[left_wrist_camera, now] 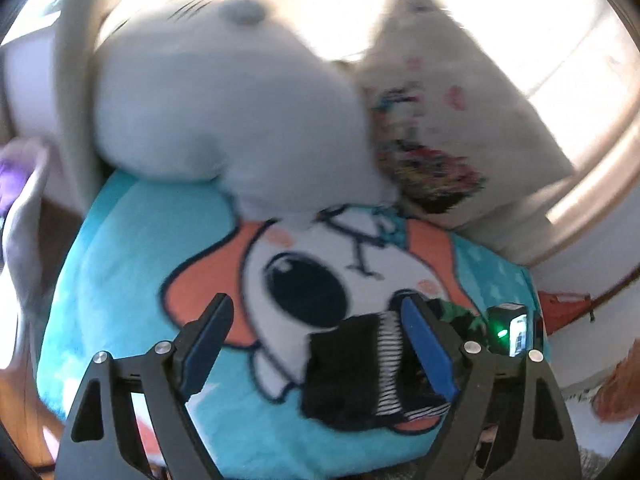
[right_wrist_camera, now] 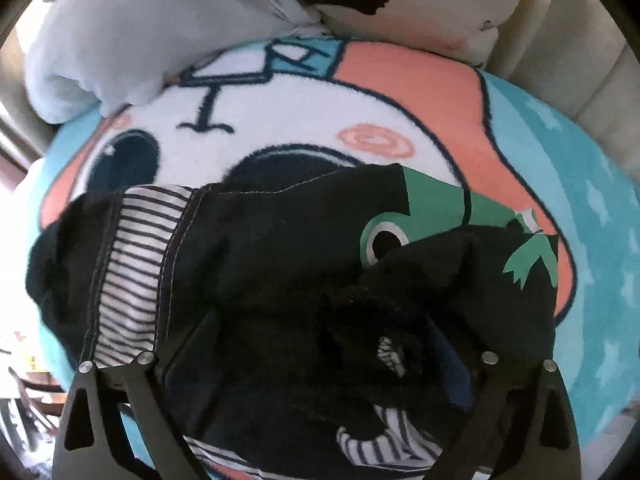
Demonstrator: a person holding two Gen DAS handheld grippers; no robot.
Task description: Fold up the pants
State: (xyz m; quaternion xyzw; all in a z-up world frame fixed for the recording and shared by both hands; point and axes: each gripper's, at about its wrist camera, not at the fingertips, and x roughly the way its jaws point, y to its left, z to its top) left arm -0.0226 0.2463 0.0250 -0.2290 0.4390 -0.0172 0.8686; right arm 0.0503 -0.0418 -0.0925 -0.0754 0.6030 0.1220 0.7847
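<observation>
Black pants (right_wrist_camera: 280,264) bunched over right gripper (right_wrist_camera: 320,344), on cartoon blanket (right_wrist_camera: 400,92)

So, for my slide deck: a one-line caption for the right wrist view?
Black pants with striped lining and green frog print bunched over the right gripper on a cartoon blanket.

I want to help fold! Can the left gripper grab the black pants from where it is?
Probably yes. The left gripper is open, and the black pants lie on the blue cartoon blanket between its fingers, by the right one. Nothing blocks them.
</observation>
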